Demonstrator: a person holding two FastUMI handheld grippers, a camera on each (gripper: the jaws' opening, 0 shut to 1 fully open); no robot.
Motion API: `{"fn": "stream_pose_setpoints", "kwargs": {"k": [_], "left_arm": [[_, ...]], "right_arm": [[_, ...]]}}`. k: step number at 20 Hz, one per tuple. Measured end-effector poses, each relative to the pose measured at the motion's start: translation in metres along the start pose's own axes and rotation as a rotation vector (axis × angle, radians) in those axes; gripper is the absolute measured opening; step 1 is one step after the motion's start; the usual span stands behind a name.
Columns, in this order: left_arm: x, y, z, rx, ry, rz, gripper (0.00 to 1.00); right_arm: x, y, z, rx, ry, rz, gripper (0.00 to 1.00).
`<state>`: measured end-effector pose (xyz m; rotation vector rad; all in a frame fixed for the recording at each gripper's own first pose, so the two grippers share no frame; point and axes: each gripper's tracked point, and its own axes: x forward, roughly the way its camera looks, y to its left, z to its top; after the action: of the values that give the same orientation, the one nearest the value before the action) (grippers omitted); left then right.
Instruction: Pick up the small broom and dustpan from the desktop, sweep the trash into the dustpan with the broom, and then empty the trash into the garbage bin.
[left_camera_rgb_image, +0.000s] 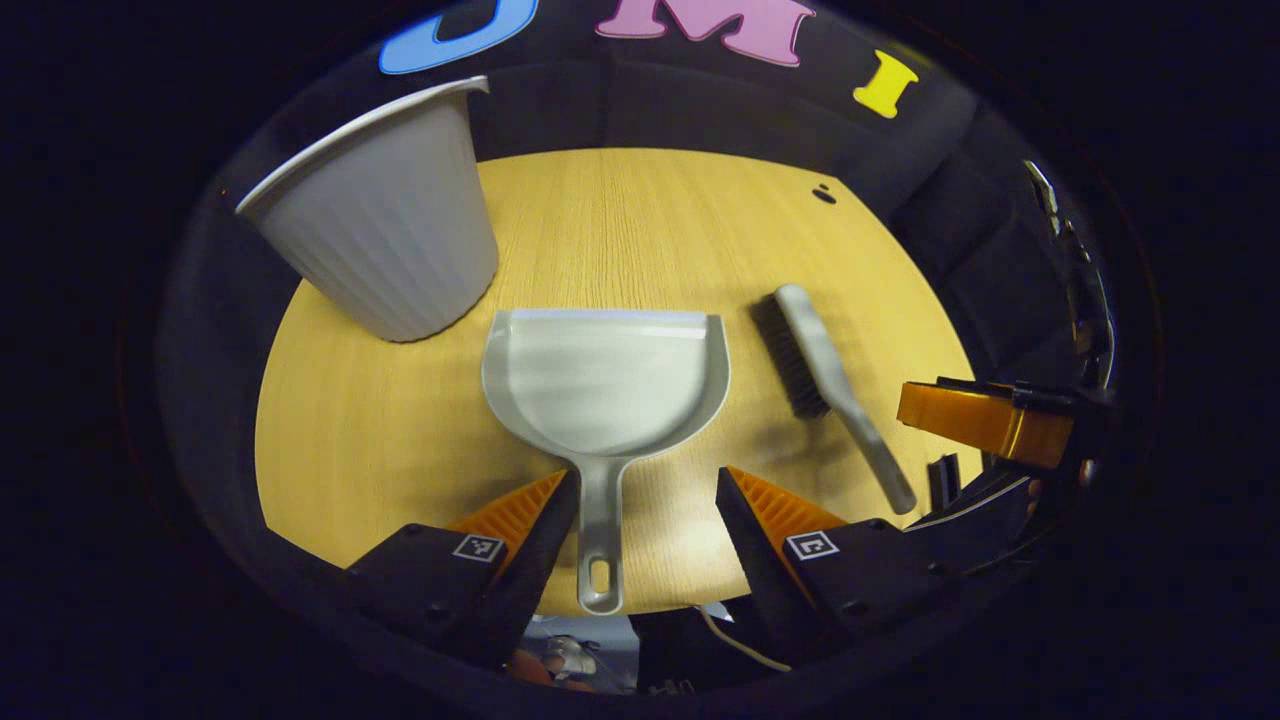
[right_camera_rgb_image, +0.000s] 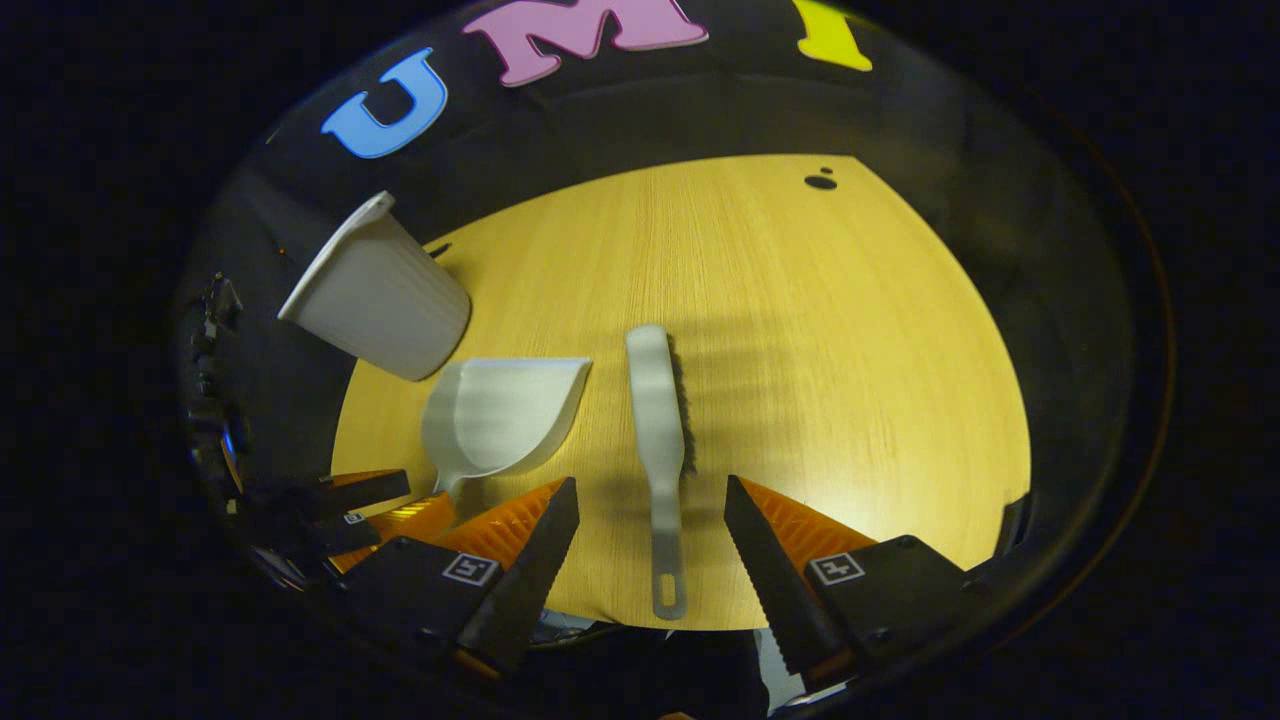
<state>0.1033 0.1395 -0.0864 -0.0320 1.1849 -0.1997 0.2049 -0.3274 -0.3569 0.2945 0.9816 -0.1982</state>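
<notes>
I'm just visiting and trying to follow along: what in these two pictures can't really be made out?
- Inside of the garbage bin: both views show its outer wall only, so its contents are hidden.
- Trash: only a tiny dark speck lies far back on the desktop; too small to identify.
- Broom bristles: in the right gripper view, mostly hidden behind its back.
- Dustpan handle: whether the open left gripper touches it is unclear.

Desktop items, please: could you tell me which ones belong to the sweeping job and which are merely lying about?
Belonging to the job:
- dustpan, its handle between the left gripper's open jaws
- broom, its handle between the right gripper's open jaws
- garbage bin
- small dark trash at the far edge

Lying about:
- nothing else on the desktop
</notes>
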Motion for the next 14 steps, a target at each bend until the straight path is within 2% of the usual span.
{"fn": "stream_pose_setpoints", "kwargs": {"k": [1, 3, 5, 9, 12, 14], "left_arm": [[-0.019, -0.002, 0.004, -0.005, -0.038, -0.008, 0.85], [-0.054, -0.012, 0.019, -0.030, -0.133, -0.048, 0.85], [-0.083, -0.013, 0.034, -0.029, -0.278, -0.073, 0.83], [-0.112, -0.013, 0.048, 0.045, -0.587, -0.049, 0.83], [-0.123, -0.011, 0.045, 0.086, -0.799, -0.055, 0.83], [-0.127, -0.010, 0.041, 0.110, -0.921, -0.009, 0.82]], "right_arm": [[-0.018, 0.003, 0.008, -0.012, -0.049, 0.001, 0.96], [-0.049, 0.014, 0.020, -0.021, -0.133, 0.011, 0.97], [-0.076, 0.026, 0.036, -0.027, -0.235, 0.020, 0.97], [-0.138, 0.057, 0.083, -0.082, -0.538, 0.026, 0.96], [-0.170, 0.084, 0.105, -0.086, -0.743, 0.104, 0.95], [-0.187, 0.090, 0.110, -0.078, -0.832, 0.132, 0.95]]}}
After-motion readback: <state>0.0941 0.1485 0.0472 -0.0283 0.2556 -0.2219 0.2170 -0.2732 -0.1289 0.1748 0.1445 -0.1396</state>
